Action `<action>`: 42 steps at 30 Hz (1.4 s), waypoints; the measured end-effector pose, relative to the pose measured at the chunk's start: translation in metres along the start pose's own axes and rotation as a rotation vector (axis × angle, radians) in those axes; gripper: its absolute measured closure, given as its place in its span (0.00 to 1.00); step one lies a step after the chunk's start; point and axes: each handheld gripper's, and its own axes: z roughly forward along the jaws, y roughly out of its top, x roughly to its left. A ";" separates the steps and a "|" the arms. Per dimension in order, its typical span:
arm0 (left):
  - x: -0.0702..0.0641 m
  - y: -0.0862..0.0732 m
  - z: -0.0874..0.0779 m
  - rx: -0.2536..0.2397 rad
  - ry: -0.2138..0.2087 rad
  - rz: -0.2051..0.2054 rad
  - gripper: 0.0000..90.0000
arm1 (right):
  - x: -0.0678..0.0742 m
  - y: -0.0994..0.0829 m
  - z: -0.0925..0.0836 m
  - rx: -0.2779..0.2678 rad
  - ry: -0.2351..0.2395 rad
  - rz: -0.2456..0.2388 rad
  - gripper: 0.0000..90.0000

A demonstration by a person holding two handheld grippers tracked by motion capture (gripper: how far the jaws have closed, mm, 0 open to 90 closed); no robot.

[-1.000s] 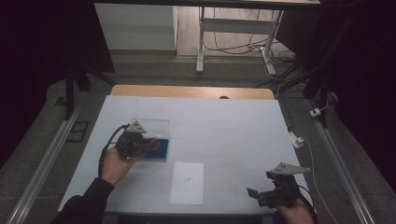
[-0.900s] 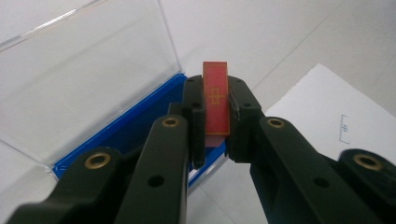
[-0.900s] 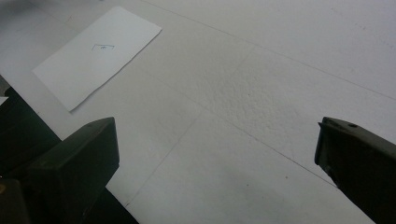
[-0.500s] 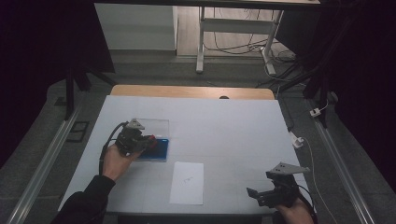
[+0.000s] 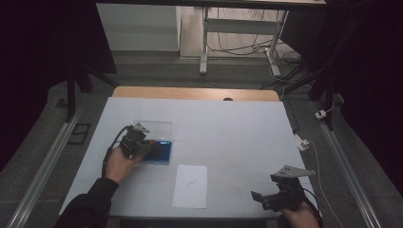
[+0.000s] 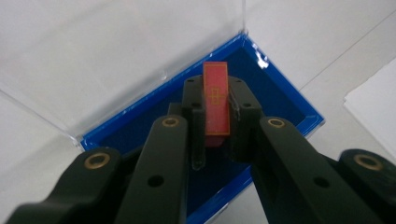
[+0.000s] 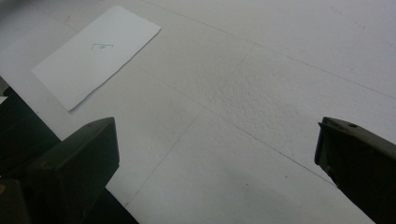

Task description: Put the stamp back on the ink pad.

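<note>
White tabletop (image 5: 228, 128), dark room all around it. Left claw (image 6: 217, 109) is clamped on a slim red tab (image 6: 215, 100) marked with a gold pattern, held over the blue tray (image 6: 285, 100) of a small case. In the left gripper view the tab's long axis runs straight away from the camera, in line with the jaws. Clear lid (image 6: 116, 51) stands open behind the tray. Right claw (image 7: 215, 154) hangs wide open over bare tabletop, a paper sheet (image 7: 95, 53) well beyond it.
</note>
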 end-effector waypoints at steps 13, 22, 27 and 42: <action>-0.001 0.000 0.000 0.001 -0.008 -0.006 0.75 | 0.000 0.000 0.000 -0.004 0.006 -0.001 0.00; 0.001 -0.002 -0.008 -0.044 -0.035 -0.037 0.53 | 0.000 0.000 0.000 -0.005 0.006 0.001 0.00; 0.000 -0.004 -0.016 -0.080 -0.056 -0.047 0.40 | 0.000 0.000 0.000 -0.008 0.007 0.002 0.00; -0.013 -0.013 -0.053 -0.174 -0.090 -0.043 0.07 | 0.000 0.000 0.000 -0.006 0.007 0.003 0.00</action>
